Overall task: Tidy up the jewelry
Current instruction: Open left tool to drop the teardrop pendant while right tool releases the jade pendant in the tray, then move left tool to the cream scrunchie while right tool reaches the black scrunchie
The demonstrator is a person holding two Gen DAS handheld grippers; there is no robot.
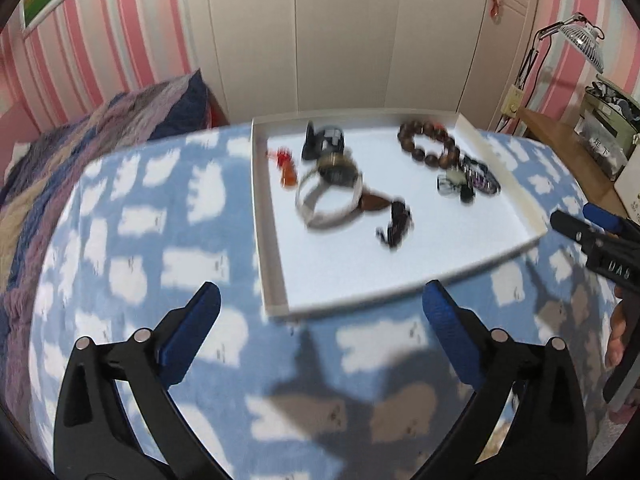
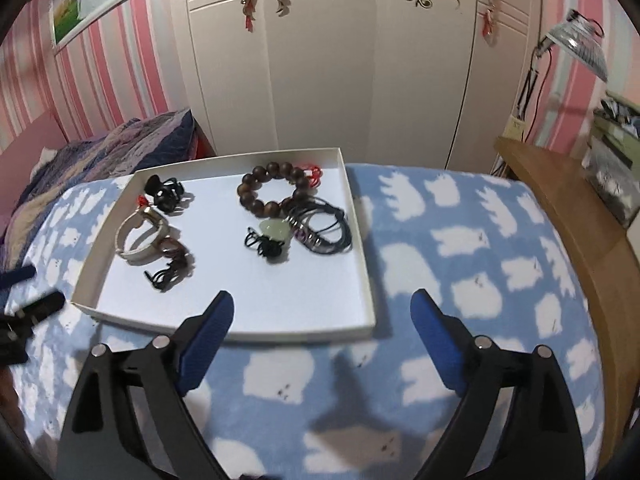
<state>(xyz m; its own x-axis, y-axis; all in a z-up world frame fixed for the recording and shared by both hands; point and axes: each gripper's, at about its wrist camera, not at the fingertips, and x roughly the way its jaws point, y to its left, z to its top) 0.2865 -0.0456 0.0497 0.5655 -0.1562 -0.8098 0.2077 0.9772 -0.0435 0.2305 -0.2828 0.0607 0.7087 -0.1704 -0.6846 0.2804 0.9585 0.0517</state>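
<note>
A shallow white tray (image 1: 276,292) (image 2: 364,280) lies on a blue cloth with white clouds. In it lie a brown wooden bead bracelet (image 1: 426,142) (image 2: 272,192), black cords with a pale green pendant (image 2: 316,228) (image 1: 468,178), a white bangle (image 1: 328,204) (image 2: 140,240), a black hair clip (image 1: 324,140) (image 2: 166,194) and a small dark knotted piece (image 1: 394,224) (image 2: 170,270). My left gripper (image 1: 320,300) is open and empty, hovering before the tray's near edge. My right gripper (image 2: 322,308) is open and empty, over the tray's near right corner; it also shows in the left wrist view (image 1: 592,240).
The cloth (image 2: 460,264) covers a table. A quilted bed (image 2: 100,148) lies at the left, a white wardrobe (image 2: 328,80) behind, a wooden desk (image 2: 560,208) with a lamp (image 2: 580,44) and boxes at the right.
</note>
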